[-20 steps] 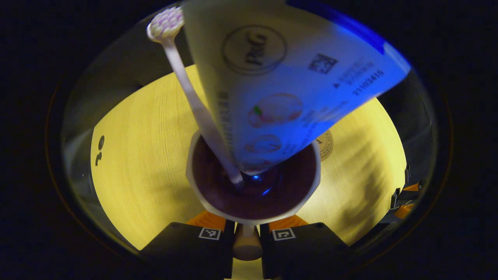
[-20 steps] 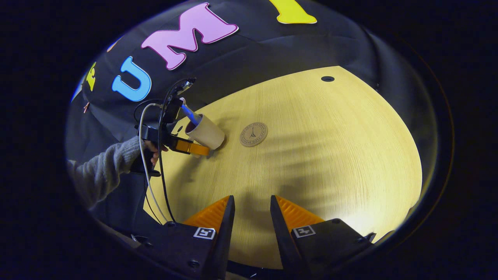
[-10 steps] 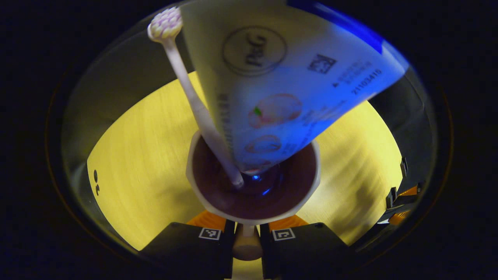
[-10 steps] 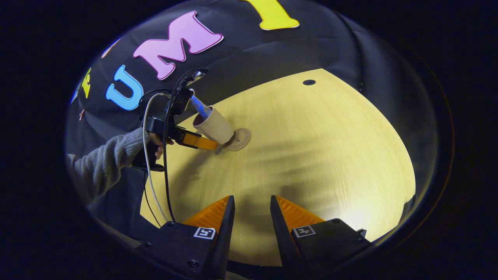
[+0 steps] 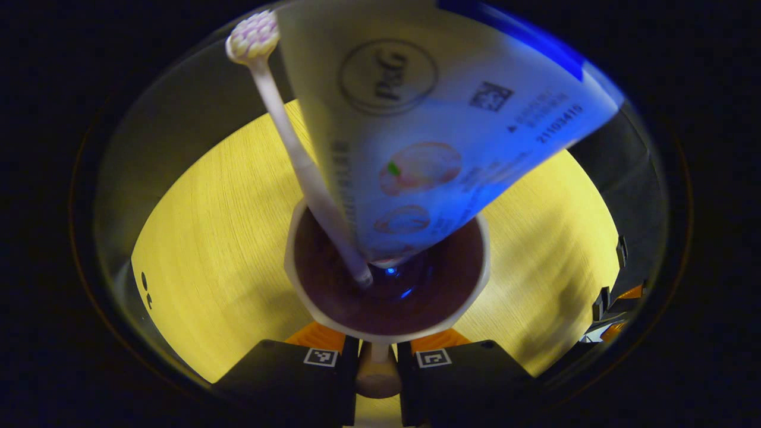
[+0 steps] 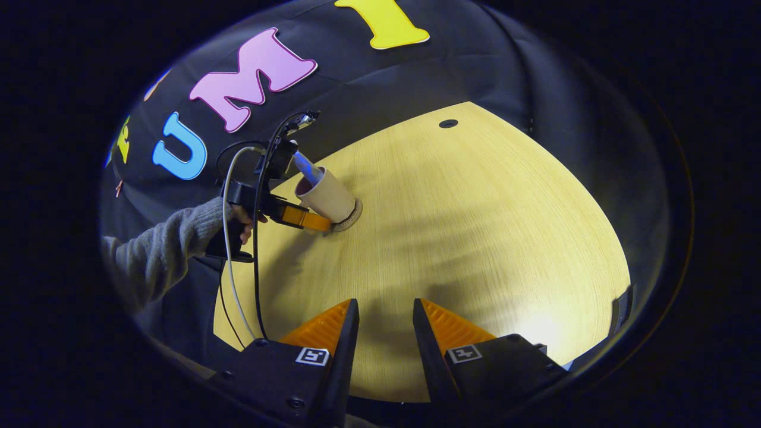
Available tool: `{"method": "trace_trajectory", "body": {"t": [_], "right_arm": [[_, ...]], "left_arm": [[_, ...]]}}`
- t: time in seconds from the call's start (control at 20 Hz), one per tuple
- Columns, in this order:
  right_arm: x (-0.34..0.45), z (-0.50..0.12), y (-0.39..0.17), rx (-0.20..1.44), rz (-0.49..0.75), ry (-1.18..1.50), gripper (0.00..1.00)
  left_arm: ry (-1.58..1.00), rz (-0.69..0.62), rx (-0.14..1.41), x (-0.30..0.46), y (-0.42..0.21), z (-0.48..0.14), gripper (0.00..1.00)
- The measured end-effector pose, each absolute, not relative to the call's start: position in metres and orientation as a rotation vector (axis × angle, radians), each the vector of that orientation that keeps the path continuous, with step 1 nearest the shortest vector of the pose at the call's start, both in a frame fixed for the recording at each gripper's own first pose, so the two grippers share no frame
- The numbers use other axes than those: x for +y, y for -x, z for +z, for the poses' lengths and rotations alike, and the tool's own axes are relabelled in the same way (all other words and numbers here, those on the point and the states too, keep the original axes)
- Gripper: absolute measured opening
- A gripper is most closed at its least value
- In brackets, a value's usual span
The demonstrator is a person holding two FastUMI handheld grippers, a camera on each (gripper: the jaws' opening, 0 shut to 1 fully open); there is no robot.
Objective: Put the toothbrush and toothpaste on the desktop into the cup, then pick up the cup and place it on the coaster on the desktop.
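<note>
In the left gripper view I look down into the cream cup (image 5: 475, 279) with its dark inside. A white toothbrush (image 5: 279, 119) and a white-and-blue toothpaste tube (image 5: 428, 119) stand in it. My left gripper (image 5: 377, 348) is shut on the cup's handle (image 5: 374, 377). In the right gripper view a hand holds the left gripper (image 6: 300, 217), and the cup (image 6: 327, 199) stands over the round coaster (image 6: 352, 219), whose edge shows at the cup's base. Whether the cup rests on the coaster I cannot tell. My right gripper (image 6: 385, 321) is open above the desktop, holding nothing.
The pale wooden desktop (image 6: 475, 238) has a small dark hole (image 6: 447, 123) near its far edge. A grey sleeve (image 6: 160, 255) and cables (image 6: 229, 249) are at the left. The black cloth wall stands behind the desk.
The left gripper has carried the cup to the right, over the coaster. The coaster, which lay apart from the cup before, is now under its base. The right gripper stays open.
</note>
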State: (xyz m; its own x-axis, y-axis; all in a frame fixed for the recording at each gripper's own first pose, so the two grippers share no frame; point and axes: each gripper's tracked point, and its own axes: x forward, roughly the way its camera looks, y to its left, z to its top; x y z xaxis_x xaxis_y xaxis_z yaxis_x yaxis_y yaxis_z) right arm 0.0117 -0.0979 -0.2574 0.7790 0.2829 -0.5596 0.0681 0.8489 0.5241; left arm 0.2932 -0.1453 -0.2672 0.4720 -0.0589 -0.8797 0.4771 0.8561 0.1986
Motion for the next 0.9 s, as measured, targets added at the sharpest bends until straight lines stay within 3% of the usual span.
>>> {"method": "trace_trajectory", "body": {"t": [0.05,0.15,0.3,0.35,0.55,0.65,0.7,0.9], "right_arm": [[-0.099,-0.258,-0.011,0.677,0.122,-0.556,0.57],[-0.1,-0.259,-0.01,0.68,0.122,-0.557,0.57],[-0.102,-0.263,-0.009,0.691,0.118,-0.558,0.57],[-0.103,-0.263,-0.008,0.694,0.115,-0.564,0.57],[-0.103,-0.263,-0.012,0.697,0.109,-0.574,0.57],[-0.103,-0.26,-0.012,0.693,0.108,-0.572,0.57],[-0.102,-0.26,-0.014,0.694,0.108,-0.568,0.57],[-0.1,-0.259,-0.015,0.698,0.104,-0.575,0.57]], "left_arm": [[-0.459,-0.333,1.036,-0.144,-0.296,-0.269,0.38],[-0.451,-0.321,1.045,-0.144,-0.299,-0.274,0.33],[-0.45,-0.33,1.03,-0.144,-0.3,-0.273,0.39],[-0.451,-0.328,1.035,-0.145,-0.298,-0.273,0.34],[-0.466,-0.313,1.049,-0.139,-0.299,-0.282,0.36],[-0.469,-0.322,1.055,-0.137,-0.296,-0.284,0.45],[-0.463,-0.332,1.044,-0.139,-0.294,-0.282,0.54],[-0.459,-0.36,0.982,-0.147,-0.292,-0.267,0.67]]}}
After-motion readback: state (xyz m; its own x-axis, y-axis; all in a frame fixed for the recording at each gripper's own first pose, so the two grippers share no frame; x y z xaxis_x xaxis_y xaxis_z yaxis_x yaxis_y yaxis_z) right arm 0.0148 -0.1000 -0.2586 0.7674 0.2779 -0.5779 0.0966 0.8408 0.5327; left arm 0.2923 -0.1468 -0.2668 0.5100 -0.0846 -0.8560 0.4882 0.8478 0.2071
